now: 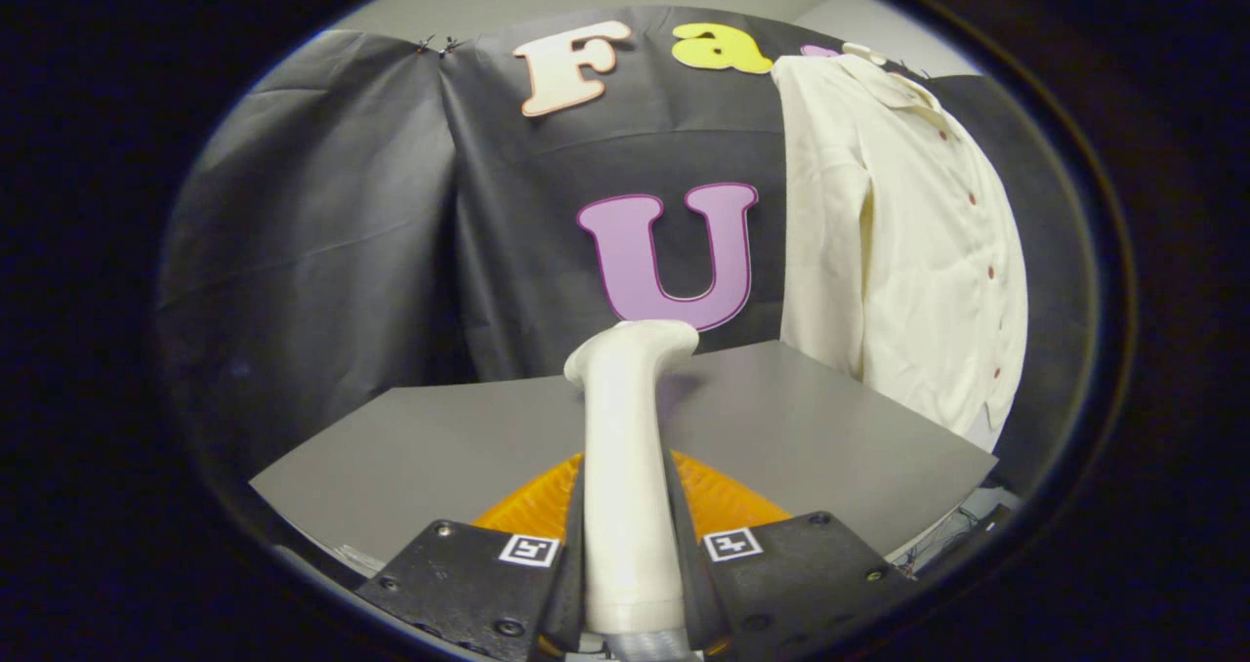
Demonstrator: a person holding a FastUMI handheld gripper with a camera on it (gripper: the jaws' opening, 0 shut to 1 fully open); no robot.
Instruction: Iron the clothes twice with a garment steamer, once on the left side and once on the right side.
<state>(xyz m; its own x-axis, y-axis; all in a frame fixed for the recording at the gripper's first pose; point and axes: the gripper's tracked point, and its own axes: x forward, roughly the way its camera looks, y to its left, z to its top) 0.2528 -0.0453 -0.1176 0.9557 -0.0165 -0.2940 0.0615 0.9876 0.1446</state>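
- Garment steamer of smooth white plastic [630,467], a long handle ending in a bent head, stands between the gripper [630,584] fingers, both pressing its sides
- cream button-front shirt [898,242] hangs creased, beyond the grey tabletop [811,428]; orange ribbed base [723,501] below the handle

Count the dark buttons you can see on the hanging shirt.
5 on the shirt, spaced in a line down its front placket, from below the collar toward the hem, beyond the steamer in the gripper. Folds may hide more.
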